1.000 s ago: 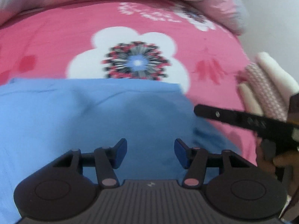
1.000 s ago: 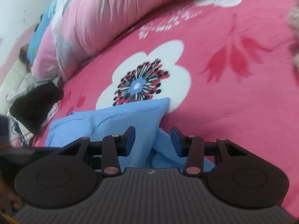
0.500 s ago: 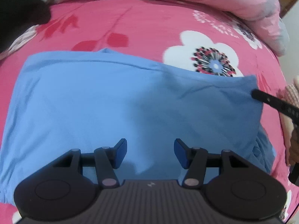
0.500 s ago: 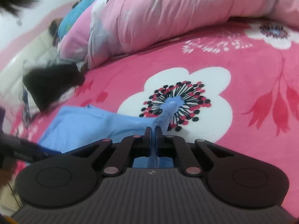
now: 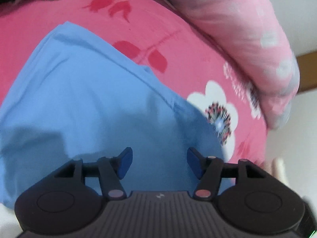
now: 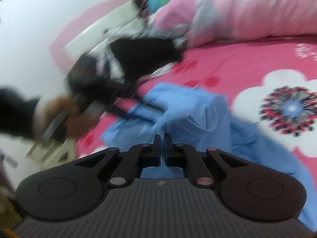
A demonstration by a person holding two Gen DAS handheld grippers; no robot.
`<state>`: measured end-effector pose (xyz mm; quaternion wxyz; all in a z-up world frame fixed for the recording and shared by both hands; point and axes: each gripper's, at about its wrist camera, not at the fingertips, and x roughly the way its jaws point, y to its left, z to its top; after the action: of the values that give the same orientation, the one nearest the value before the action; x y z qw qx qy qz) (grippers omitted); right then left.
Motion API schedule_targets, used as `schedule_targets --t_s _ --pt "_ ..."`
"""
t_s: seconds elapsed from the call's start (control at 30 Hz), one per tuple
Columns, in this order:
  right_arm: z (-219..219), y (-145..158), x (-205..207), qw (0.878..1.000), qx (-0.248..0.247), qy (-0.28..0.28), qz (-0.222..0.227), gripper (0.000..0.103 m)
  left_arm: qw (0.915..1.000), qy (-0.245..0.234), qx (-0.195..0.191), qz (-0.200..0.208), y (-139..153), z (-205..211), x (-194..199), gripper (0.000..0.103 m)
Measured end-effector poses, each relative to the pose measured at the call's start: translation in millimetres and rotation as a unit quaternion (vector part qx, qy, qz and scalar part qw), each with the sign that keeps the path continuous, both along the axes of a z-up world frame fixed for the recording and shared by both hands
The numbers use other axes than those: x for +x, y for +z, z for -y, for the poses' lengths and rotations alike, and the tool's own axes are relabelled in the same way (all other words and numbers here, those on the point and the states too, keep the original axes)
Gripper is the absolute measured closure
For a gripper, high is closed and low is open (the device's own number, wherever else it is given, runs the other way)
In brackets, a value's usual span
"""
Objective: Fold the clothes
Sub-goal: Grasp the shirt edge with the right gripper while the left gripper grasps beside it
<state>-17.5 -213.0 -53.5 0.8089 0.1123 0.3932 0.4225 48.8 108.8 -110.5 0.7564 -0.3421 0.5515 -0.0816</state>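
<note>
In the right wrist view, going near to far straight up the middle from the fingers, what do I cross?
Right gripper, its fingers shut on a pinched fold → blue garment → pink floral bedsheet → pale pink quilt at the far side.

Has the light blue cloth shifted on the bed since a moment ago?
Yes. The light blue cloth, pinched in the right hand-held gripper, has been lifted and bunched, no longer flat beside the white flower print.
</note>
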Motion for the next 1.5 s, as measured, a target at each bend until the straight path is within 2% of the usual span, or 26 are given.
schedule_targets --t_s 0.17,0.3,0.53,0.7,0.83,1.0,1.07,1.2,1.3,1.5 --pt "-21 7 -32 0.994 -0.005 0.102 -0.029 0.101 0.9999 -0.013 -0.005 -0.008 -4 -3 8 0.038" --pt "-22 9 -54 0.988 -0.007 0.145 -0.059 0.101 0.9993 -0.026 0.018 -0.017 -9 -2 6 0.038" --pt "-3 11 -59 0.986 0.007 0.134 -0.095 0.101 0.9972 -0.010 0.074 -0.008 -8 -27 6 0.038" --pt "2 13 -61 0.985 0.012 0.132 -0.110 0.101 0.9944 -0.012 0.105 0.002 -11 -42 38 0.040" --pt "1 12 -63 0.984 0.006 0.137 -0.113 0.101 0.9867 -0.030 0.155 -0.035 -20 -42 73 0.054" --pt "0 11 -63 0.985 0.004 0.132 -0.114 0.101 0.9815 -0.021 0.183 -0.052 -27 -43 92 0.065" --pt "0 10 -63 0.985 0.004 0.128 -0.115 0.101 0.9790 -0.011 0.199 -0.045 -26 -43 93 0.093" --pt "2 9 -63 0.986 0.006 0.120 -0.116 0.101 0.9797 0.006 0.197 -0.035 -22 -46 89 0.097" --pt "4 7 -64 0.986 0.001 0.117 -0.117 0.101 0.9817 0.021 0.188 -0.019 -7 -51 80 0.098" --pt "10 4 -70 0.984 -0.016 0.127 -0.125 0.101 0.9839 0.061 0.168 0.002 54 -77 18 0.098"
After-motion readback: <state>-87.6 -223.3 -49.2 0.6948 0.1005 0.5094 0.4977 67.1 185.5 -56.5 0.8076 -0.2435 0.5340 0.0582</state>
